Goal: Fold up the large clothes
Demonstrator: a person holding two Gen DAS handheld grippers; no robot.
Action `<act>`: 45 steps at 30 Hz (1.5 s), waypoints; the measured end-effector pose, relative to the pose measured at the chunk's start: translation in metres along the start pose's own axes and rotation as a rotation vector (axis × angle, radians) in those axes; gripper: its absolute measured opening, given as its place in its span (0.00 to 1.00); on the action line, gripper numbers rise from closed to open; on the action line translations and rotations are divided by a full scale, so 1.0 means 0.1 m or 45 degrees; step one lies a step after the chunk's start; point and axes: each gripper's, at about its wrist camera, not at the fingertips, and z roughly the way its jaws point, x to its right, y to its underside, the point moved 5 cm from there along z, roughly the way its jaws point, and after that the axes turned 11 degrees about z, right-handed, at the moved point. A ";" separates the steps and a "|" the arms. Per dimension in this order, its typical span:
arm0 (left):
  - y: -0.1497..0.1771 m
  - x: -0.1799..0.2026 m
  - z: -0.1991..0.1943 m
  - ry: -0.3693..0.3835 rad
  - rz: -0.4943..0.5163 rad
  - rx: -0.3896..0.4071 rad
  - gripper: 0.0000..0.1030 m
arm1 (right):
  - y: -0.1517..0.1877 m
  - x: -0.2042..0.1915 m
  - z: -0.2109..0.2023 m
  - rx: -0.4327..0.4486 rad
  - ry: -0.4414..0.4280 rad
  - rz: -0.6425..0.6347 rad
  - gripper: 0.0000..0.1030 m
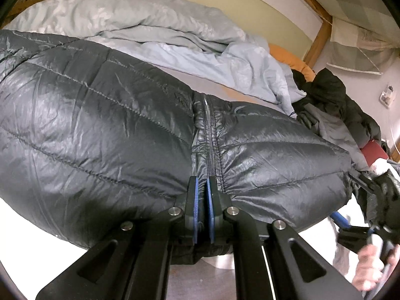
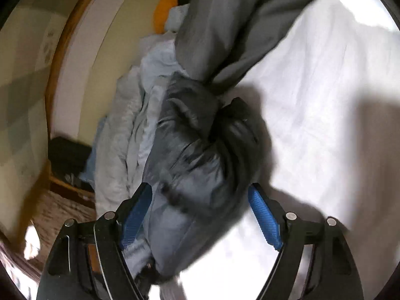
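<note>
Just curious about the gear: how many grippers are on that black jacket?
2. The left gripper pinches the jacket by its zipper; the right gripper is open around a bunched end.

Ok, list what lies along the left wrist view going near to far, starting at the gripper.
left gripper, shut on the hem by the zipper → black puffer jacket → pale blue duvet → cream wall with its wooden frame.
</note>
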 end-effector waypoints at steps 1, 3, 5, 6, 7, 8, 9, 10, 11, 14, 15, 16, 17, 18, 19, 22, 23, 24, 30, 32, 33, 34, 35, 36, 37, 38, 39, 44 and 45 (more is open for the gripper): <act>0.00 0.01 0.00 -0.007 0.006 0.000 0.07 | -0.01 0.05 0.07 0.011 -0.013 0.050 0.79; 0.00 0.03 0.00 -0.026 0.019 0.001 0.07 | -0.01 -0.01 0.14 0.034 -0.067 0.050 0.72; 0.00 0.04 -0.01 -0.042 0.028 0.002 0.07 | 0.05 -0.10 0.28 -0.006 -0.014 -0.030 0.43; -0.01 0.03 -0.03 -0.046 0.024 -0.002 0.07 | 0.08 -0.15 0.29 -0.004 -0.001 -0.075 0.33; -0.03 0.04 -0.09 -0.056 0.021 -0.014 0.09 | 0.07 -0.20 0.25 0.008 0.020 -0.128 0.29; -0.06 0.05 -0.17 -0.064 0.018 -0.021 0.09 | 0.06 -0.27 0.20 0.027 0.051 -0.206 0.28; -0.13 0.06 -0.31 -0.051 0.018 -0.007 0.09 | 0.04 -0.35 0.16 0.046 0.085 -0.285 0.27; -0.24 0.08 -0.52 -0.024 0.029 0.044 0.12 | 0.06 -0.44 0.11 0.063 0.142 -0.384 0.27; -0.33 0.08 -0.71 -0.017 0.049 0.091 0.17 | 0.09 -0.53 0.06 0.069 0.212 -0.483 0.27; -0.59 0.00 -1.31 -0.058 0.164 0.217 0.39 | 0.14 -0.65 -0.11 0.042 0.366 -0.614 0.26; -0.65 -0.06 -1.46 -0.086 0.193 0.245 0.41 | 0.14 -0.66 -0.20 0.055 0.379 -0.636 0.26; -0.70 -0.15 -1.61 -0.121 0.212 0.268 0.44 | 0.14 -0.70 -0.27 0.076 0.396 -0.672 0.26; -0.73 -0.25 -1.70 -0.151 0.217 0.276 0.45 | 0.12 -0.74 -0.35 0.099 0.422 -0.717 0.26; -0.76 -0.36 -1.75 -0.180 0.218 0.288 0.45 | 0.09 -0.77 -0.42 0.117 0.435 -0.739 0.26; -0.77 -0.48 -1.80 -0.227 0.227 0.321 0.45 | 0.03 -0.84 -0.49 0.145 0.435 -0.753 0.26; -0.70 -0.79 -1.70 -0.342 0.264 0.270 0.44 | -0.11 -1.03 -0.68 0.232 0.421 -0.783 0.26; -0.65 -0.89 -1.62 -0.278 0.218 0.214 0.45 | -0.11 -1.12 -0.73 0.252 0.426 -0.812 0.26; -0.60 -0.97 -1.53 -0.189 0.159 0.151 0.45 | -0.16 -1.20 -0.73 0.264 0.431 -0.837 0.26; -0.15 -1.27 -0.92 0.006 -0.135 -0.142 0.43 | -0.03 -1.62 -0.79 0.316 0.460 -1.073 0.26; -0.16 -1.26 -0.92 0.036 -0.156 -0.133 0.30 | 0.09 -1.86 -0.80 0.351 0.429 -1.151 0.27; -0.18 -1.24 -0.92 0.056 -0.143 -0.123 0.24 | 0.15 -1.96 -0.79 0.361 0.410 -1.183 0.27; -0.22 -1.21 -0.93 0.062 -0.111 -0.113 0.19 | 0.23 -2.07 -0.77 0.370 0.387 -1.218 0.27; -0.24 -1.18 -0.94 0.055 -0.081 -0.105 0.17 | 0.35 -2.18 -0.74 0.377 0.361 -1.252 0.27; -0.26 -1.14 -0.94 0.046 -0.051 -0.096 0.16 | 0.48 -2.28 -0.70 0.381 0.333 -1.285 0.28; -0.25 -1.11 -0.96 0.044 -0.032 -0.087 0.15 | 0.63 -2.38 -0.68 0.381 0.299 -1.324 0.28; -0.26 -1.07 -0.97 0.046 -0.018 -0.077 0.15 | 0.79 -2.46 -0.66 0.377 0.262 -1.360 0.29; -0.27 -1.05 -0.97 0.047 -0.008 -0.068 0.15 | 0.93 -2.53 -0.64 0.369 0.231 -1.394 0.29; -0.29 -1.02 -1.03 0.058 0.027 -0.036 0.15 | 1.91 -2.72 -0.48 0.335 0.095 -1.680 0.31; -0.30 -1.02 -1.05 0.070 0.028 -0.025 0.15 | 2.07 -2.71 -0.45 0.332 0.084 -1.739 0.32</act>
